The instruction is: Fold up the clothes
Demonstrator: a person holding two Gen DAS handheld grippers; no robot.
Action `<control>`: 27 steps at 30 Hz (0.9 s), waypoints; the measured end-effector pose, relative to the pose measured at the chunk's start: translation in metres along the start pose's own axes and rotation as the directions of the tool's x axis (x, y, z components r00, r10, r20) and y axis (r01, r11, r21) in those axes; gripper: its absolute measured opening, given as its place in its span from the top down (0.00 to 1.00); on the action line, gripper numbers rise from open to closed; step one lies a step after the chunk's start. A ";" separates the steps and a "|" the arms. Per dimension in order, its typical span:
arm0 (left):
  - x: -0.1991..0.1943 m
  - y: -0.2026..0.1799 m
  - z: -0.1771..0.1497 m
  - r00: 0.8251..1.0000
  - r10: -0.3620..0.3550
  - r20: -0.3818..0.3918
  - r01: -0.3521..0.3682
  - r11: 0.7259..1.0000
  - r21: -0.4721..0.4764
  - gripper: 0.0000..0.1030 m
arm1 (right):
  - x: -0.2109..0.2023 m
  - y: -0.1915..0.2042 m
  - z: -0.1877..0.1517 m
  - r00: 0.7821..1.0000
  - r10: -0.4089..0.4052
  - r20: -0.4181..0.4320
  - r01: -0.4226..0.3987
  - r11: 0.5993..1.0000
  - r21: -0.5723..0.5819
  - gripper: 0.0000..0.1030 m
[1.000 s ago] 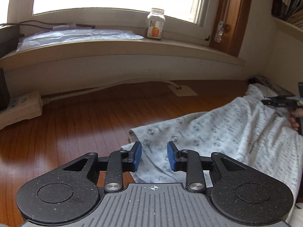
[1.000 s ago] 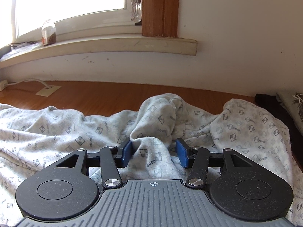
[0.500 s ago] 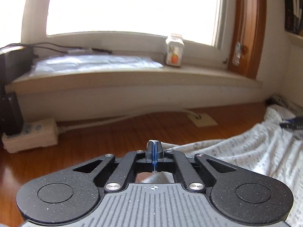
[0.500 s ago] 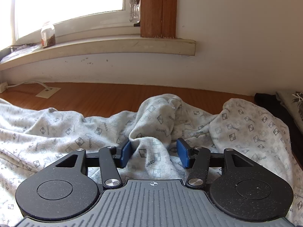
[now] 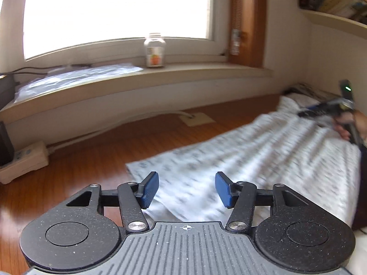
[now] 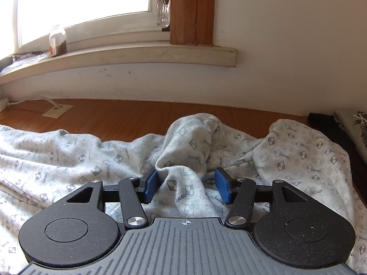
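Garment (image 5: pixel 240 160): pale printed cloth, spread rumpled on wooden floor (image 5: pixel 80 160) below window sill. Left gripper (image 5: pixel 187 189): jaws just opened, released, hem lying beneath. Right gripper (image 6: pixel 187 188): parted, straddling a raised ridge, pads not clamped. Step: flattening before folding. Next: regrasp corners.

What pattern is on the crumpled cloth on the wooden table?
Light grey cloth printed with small checkered squares and tiny words; clearest in the right wrist view.
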State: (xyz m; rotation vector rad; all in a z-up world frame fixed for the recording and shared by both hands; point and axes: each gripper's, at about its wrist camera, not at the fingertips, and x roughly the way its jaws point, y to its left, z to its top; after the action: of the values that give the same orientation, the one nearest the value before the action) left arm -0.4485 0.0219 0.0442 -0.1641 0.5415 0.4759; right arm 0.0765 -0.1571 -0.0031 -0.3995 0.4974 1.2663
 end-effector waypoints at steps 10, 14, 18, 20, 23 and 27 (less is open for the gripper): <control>-0.011 -0.019 -0.032 0.998 -0.007 -0.067 0.011 0.998 0.060 0.44 | 0.000 -0.001 0.000 1.000 0.002 -0.001 -0.002 1.000 0.001 0.47; -0.013 -0.009 -0.028 1.000 -0.002 -0.027 0.003 0.999 0.046 0.94 | 0.000 0.000 0.000 1.000 0.000 0.000 0.000 1.000 -0.001 0.47; -0.024 -0.005 -0.022 0.997 0.068 0.026 -0.070 0.994 0.082 0.95 | -0.005 0.001 0.000 1.000 0.016 0.018 -0.016 1.000 -0.006 0.47; -0.028 0.000 -0.020 0.998 0.063 0.019 -0.064 0.995 0.073 0.95 | -0.013 0.002 0.001 0.999 0.048 0.013 -0.048 0.999 -0.016 0.49; -0.029 0.002 -0.019 0.998 0.055 -0.012 -0.054 0.996 0.067 0.85 | -0.029 0.004 0.002 0.997 0.065 0.032 -0.063 0.997 -0.045 0.48; -0.038 -0.005 -0.010 0.996 0.086 0.038 -0.088 0.995 0.045 0.30 | -0.044 -0.001 -0.002 0.997 0.059 0.039 -0.057 0.997 -0.043 0.47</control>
State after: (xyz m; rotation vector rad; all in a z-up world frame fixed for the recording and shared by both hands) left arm -0.4790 0.0002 0.0562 -0.0872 0.5259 0.5498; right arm 0.0678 -0.1935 0.0195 -0.3964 0.4512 1.3405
